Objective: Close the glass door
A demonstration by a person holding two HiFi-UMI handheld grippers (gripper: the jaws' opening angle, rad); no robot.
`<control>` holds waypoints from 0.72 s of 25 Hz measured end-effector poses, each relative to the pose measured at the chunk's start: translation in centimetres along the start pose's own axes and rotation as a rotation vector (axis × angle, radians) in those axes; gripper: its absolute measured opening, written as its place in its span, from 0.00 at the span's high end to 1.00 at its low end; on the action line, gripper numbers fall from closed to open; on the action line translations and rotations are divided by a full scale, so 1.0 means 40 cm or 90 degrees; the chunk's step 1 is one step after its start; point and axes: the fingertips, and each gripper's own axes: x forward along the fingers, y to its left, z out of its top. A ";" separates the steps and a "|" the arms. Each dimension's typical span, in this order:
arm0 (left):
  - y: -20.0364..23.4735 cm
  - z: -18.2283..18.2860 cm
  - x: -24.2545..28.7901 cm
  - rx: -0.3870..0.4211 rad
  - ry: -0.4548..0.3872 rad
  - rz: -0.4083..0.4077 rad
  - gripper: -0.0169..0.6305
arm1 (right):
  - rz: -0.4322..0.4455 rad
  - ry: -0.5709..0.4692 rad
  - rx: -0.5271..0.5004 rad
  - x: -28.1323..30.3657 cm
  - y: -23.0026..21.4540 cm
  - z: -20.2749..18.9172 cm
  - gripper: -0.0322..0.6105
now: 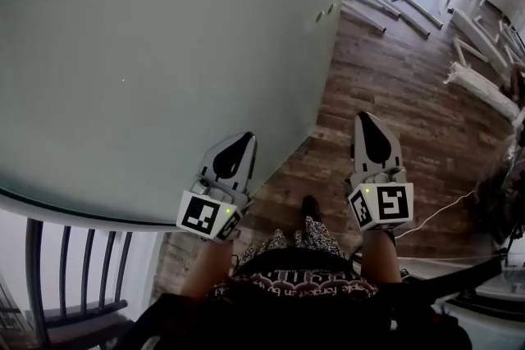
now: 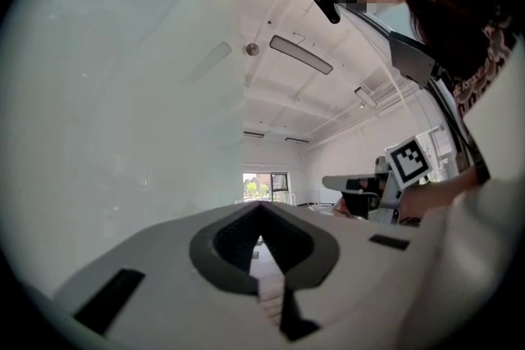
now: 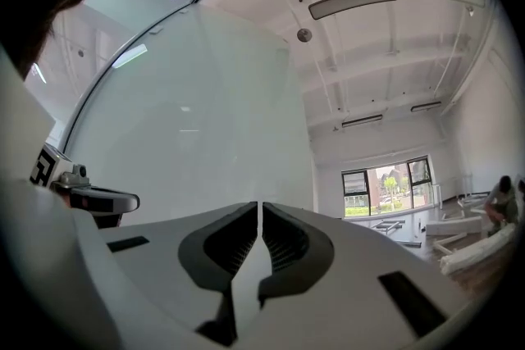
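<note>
From where I stand, the left hand-held gripper (image 1: 243, 138) has its jaws pressed together on nothing, right beside the frosted glass door (image 1: 164, 53), which fills the space to the person's left; I can't tell if it touches. The right hand-held gripper (image 1: 370, 119) is likewise closed and empty, out over the wooden floor (image 1: 394, 94). A hard tip could skid on smooth glass, and a one-sided shove might slam it.
</note>
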 end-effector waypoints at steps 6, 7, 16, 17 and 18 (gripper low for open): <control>0.033 -0.021 0.135 -0.008 0.019 0.017 0.97 | 0.044 -0.001 0.011 0.201 -0.072 -0.038 0.94; 0.042 -0.026 0.157 -0.013 0.025 0.021 0.97 | 0.052 0.003 0.015 0.235 -0.081 -0.049 0.92; 0.111 -0.049 0.297 -0.006 0.058 0.066 0.97 | 0.094 0.062 0.038 0.498 -0.206 -0.173 0.82; 0.117 -0.057 0.307 -0.007 0.065 0.071 0.97 | 0.097 0.067 0.042 0.526 -0.219 -0.187 0.81; 0.122 -0.063 0.315 -0.008 0.071 0.077 0.97 | 0.101 0.072 0.046 0.552 -0.230 -0.199 0.81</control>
